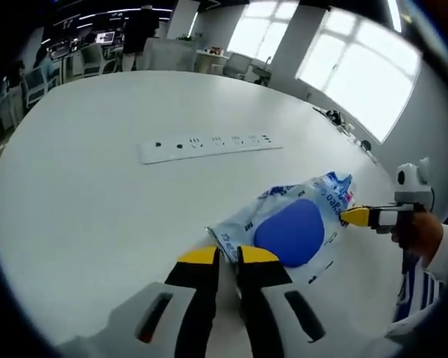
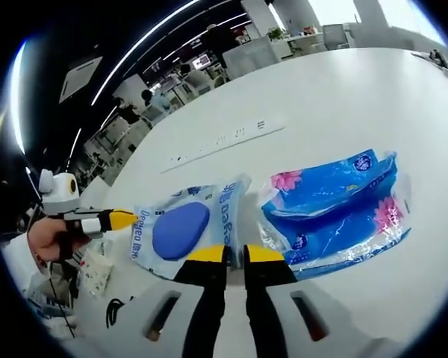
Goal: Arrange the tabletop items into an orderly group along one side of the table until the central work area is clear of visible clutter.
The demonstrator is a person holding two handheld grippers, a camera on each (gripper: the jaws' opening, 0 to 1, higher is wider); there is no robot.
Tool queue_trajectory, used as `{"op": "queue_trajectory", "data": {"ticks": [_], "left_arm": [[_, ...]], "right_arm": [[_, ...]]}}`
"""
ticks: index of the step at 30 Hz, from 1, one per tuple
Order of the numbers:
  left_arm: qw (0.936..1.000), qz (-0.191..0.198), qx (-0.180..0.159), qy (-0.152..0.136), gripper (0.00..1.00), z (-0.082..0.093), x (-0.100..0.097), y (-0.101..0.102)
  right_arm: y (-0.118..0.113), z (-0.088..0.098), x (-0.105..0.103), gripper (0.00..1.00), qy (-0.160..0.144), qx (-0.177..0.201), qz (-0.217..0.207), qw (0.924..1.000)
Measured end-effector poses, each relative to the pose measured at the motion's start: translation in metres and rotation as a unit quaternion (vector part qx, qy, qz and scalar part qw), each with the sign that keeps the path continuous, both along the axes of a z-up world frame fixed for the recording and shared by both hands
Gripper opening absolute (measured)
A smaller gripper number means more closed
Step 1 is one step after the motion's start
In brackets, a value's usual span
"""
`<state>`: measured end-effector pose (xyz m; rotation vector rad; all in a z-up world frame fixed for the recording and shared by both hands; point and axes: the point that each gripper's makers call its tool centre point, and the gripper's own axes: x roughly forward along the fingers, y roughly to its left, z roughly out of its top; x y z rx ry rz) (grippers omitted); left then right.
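Nearest in the left gripper view is the left gripper (image 1: pixel 228 255), its yellow-tipped jaws drawn nearly together at the near corner of a pale pack (image 1: pixel 284 227) with a blue oval on it; the corner seems pinched between them, though the contact itself is too fine to be sure of. The right gripper (image 1: pixel 356 216) comes in from the right and meets the pack's far end, jaws close together. In the right gripper view the right gripper (image 2: pixel 235 253) sits at the near edge of the same pack (image 2: pixel 181 226), again clenched to a narrow slit, and the left gripper (image 2: pixel 119 219) touches the opposite end, held by a hand (image 2: pixel 48 240). Just beside that pack, toward the right of this view, lies a bright blue pack (image 2: pixel 334 205) with pink flowers, flat on the white table (image 2: pixel 343 97). A white power strip (image 1: pixel 207 145) lies further out on the table, well apart from both packs. The step in hand looks like a two-ended grip on the pale pack, to carry or slide it toward one side of the table. The next move calls for both ends travelling together so the soft wrapper neither stretches nor slips free, and for setting it down squarely beside the blue pack. Both packs lie near the table's edge by the person, and the strip in the middle is not yet dealt with.
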<state>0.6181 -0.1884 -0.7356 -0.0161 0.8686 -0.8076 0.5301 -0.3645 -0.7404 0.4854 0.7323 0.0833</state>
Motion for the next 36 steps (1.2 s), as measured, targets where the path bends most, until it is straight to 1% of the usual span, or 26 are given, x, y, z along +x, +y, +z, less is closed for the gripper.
{"op": "queue_trajectory", "data": {"ticks": [3, 10, 12, 15, 23, 27, 31, 36], "left_arm": [[1.0000, 0.003, 0.001, -0.002, 0.15, 0.001, 0.001, 0.002], [1.0000, 0.005, -0.002, -0.006, 0.22, 0.005, 0.001, 0.003], [1.0000, 0.005, -0.002, -0.007, 0.23, 0.006, 0.000, 0.004], [0.9999, 0.005, -0.004, -0.009, 0.25, 0.009, 0.000, 0.005], [0.9998, 0.009, -0.007, -0.015, 0.31, 0.017, -0.001, 0.011], [0.9997, 0.010, -0.006, -0.020, 0.37, 0.022, -0.003, 0.014], [0.9996, 0.012, -0.009, -0.024, 0.41, 0.028, -0.003, 0.018], [0.9994, 0.015, -0.011, -0.028, 0.47, 0.035, -0.003, 0.025]], "right_arm": [[0.001, 0.000, -0.001, 0.08, 0.001, 0.000, 0.000, 1.0000], [0.003, 0.002, -0.004, 0.12, 0.000, -0.005, 0.000, 1.0000], [0.003, 0.002, -0.006, 0.15, 0.000, -0.013, 0.005, 0.9999], [0.001, 0.005, -0.007, 0.19, -0.002, -0.012, -0.001, 0.9999], [0.004, 0.011, -0.010, 0.20, -0.009, -0.015, 0.002, 0.9999], [0.006, 0.016, -0.012, 0.20, -0.014, -0.013, 0.003, 0.9998], [0.006, 0.019, -0.013, 0.21, -0.017, -0.013, 0.004, 0.9998], [0.006, 0.028, -0.014, 0.21, -0.027, -0.016, 0.006, 0.9995]]}}
